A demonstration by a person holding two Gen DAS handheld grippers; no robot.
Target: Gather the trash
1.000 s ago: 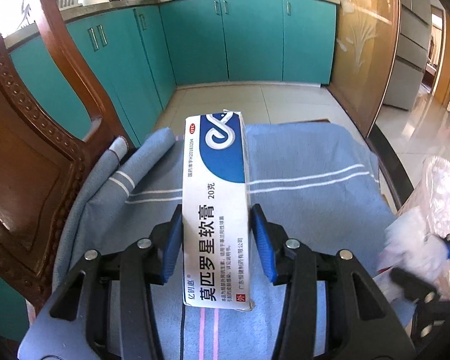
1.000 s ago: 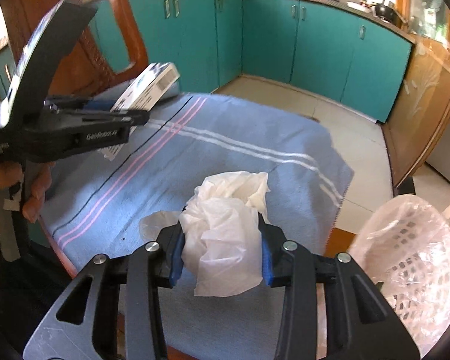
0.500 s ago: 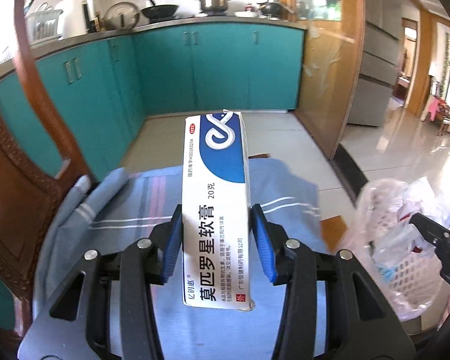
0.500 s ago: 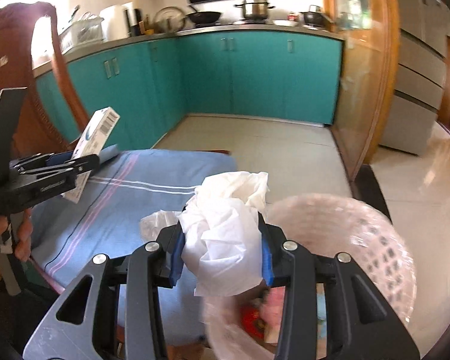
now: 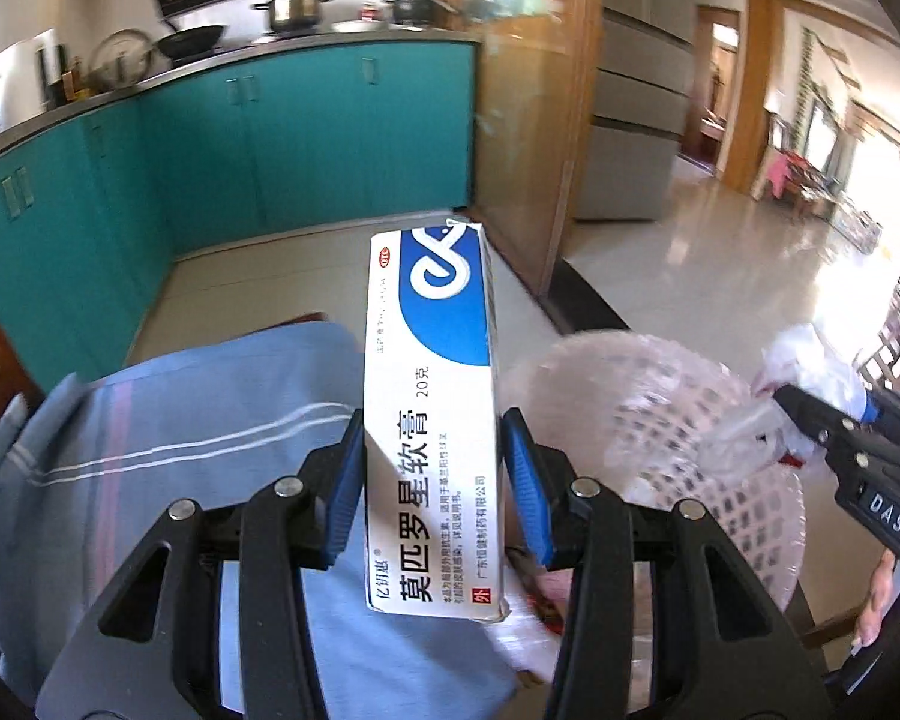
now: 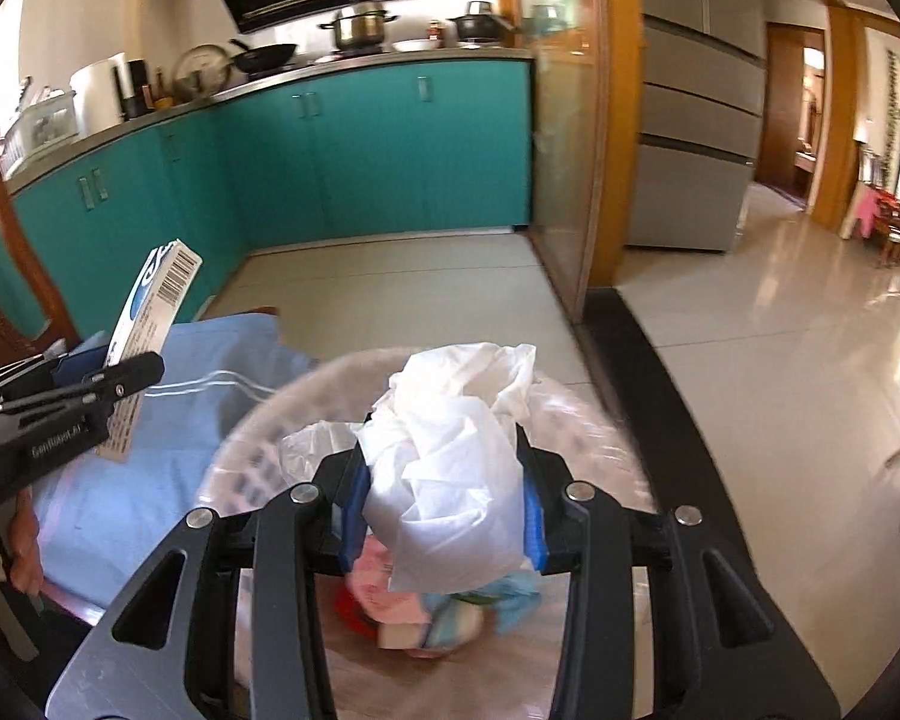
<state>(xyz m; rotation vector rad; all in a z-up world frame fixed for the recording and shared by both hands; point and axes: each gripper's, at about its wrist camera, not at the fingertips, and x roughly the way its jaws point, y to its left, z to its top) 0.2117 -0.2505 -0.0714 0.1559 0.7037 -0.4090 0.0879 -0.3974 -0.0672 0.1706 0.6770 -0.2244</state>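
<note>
Both grippers have swung off the blue cloth (image 5: 168, 432) toward the white lattice bin (image 6: 252, 456) since a second ago. From the right wrist view I am seeing inside the bin: pink, red and blue scraps at the bottom centre. From the left wrist view only its outer wall is showing, at middle right. I am tilting both downward. My left gripper (image 5: 432, 480) is clamping one medicine box (image 5: 432, 420) between half-closed pads; my right gripper (image 6: 444, 480) is pinching one crumpled white tissue (image 6: 450, 456) directly over the bin. I am counting two grippers, one bin.
</note>
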